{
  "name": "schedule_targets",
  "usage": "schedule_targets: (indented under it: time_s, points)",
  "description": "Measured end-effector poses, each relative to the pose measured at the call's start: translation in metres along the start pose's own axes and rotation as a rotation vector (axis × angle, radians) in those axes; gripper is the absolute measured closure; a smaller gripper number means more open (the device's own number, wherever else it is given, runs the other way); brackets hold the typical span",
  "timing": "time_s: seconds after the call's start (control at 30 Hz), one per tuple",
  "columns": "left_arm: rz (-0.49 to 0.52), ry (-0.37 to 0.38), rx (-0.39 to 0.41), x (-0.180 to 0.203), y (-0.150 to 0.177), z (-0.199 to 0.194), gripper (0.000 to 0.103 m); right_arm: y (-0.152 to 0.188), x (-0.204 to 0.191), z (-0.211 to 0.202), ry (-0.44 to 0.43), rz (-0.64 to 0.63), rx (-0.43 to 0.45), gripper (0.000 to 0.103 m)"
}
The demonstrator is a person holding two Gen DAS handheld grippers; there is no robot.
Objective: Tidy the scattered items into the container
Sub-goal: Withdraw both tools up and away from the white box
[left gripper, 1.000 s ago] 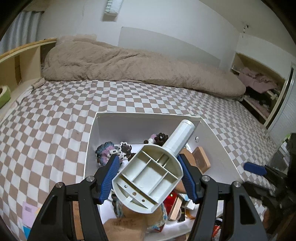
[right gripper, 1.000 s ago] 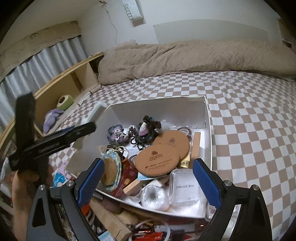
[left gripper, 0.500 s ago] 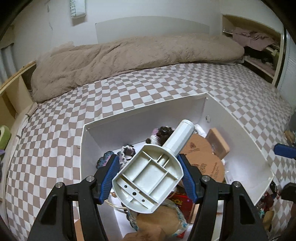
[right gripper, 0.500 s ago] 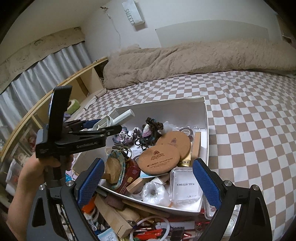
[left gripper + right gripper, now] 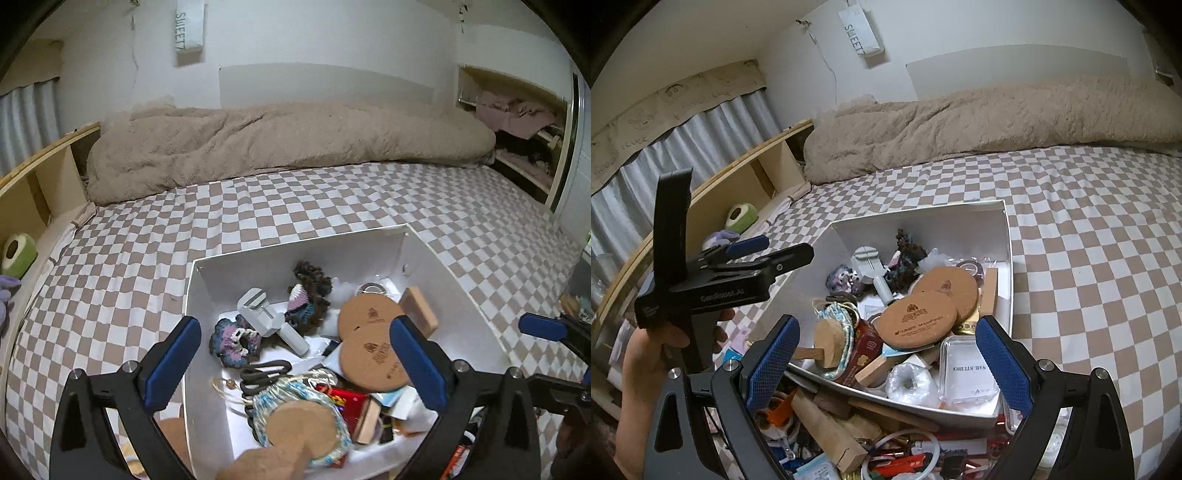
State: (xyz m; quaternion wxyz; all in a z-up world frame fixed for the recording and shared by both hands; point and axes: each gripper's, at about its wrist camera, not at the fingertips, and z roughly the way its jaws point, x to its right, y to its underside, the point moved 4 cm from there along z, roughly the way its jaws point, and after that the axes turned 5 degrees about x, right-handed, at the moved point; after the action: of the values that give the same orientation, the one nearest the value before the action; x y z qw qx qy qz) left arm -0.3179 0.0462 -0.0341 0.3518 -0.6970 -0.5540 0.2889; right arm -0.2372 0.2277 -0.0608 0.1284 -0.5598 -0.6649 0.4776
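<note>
Container [image 5: 207, 295]: white box holding grey plastic tool [image 5: 266, 317], cork discs [image 5: 373, 354], crochet pieces [image 5: 236, 341]
Left gripper [image 5: 295, 362]: jaws opening, nothing between
Right gripper [image 5: 886, 365]: fingers spread, empty
Surface: checkered bedsheet [image 5: 147, 266], beige duvet [image 5: 277, 140]

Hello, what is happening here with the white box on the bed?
A person is tidying loose items into a white cardboard box on the checkered bedspread. The left gripper is opening with nothing between its jaws, and a pale grey plastic tool with a cylindrical handle lies inside the box beside crocheted pieces and round cork coasters. The right gripper hovers open and empty over the near edge. More clutter waits in front of the box.
</note>
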Motion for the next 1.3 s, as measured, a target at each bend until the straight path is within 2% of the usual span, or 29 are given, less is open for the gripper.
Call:
schedule_targets:
  time_s: [0.37,0.43,0.67,0.97,1.3]
  points:
    - [-0.054,0.006,0.041,0.006,0.012,-0.04,0.0,-0.004,-0.011,-0.027,0.014,-0.007,0.038,0.007]
    - [-0.061,0.002,0.05,0.008,0.014,-0.048,0.0,-0.004,-0.015,-0.034,0.021,-0.018,0.049,0.0]
    - [-0.101,0.012,0.087,0.01,0.022,-0.086,0.0,-0.007,-0.032,-0.06,0.051,-0.077,0.101,0.0]
    - [-0.075,-0.005,0.115,0.018,0.027,-0.123,0.0,-0.003,-0.046,-0.084,0.109,-0.162,0.157,0.0]
    - [-0.074,-0.018,0.174,0.023,0.042,-0.163,0.0,0.006,-0.057,-0.11,0.125,-0.174,0.202,0.0]
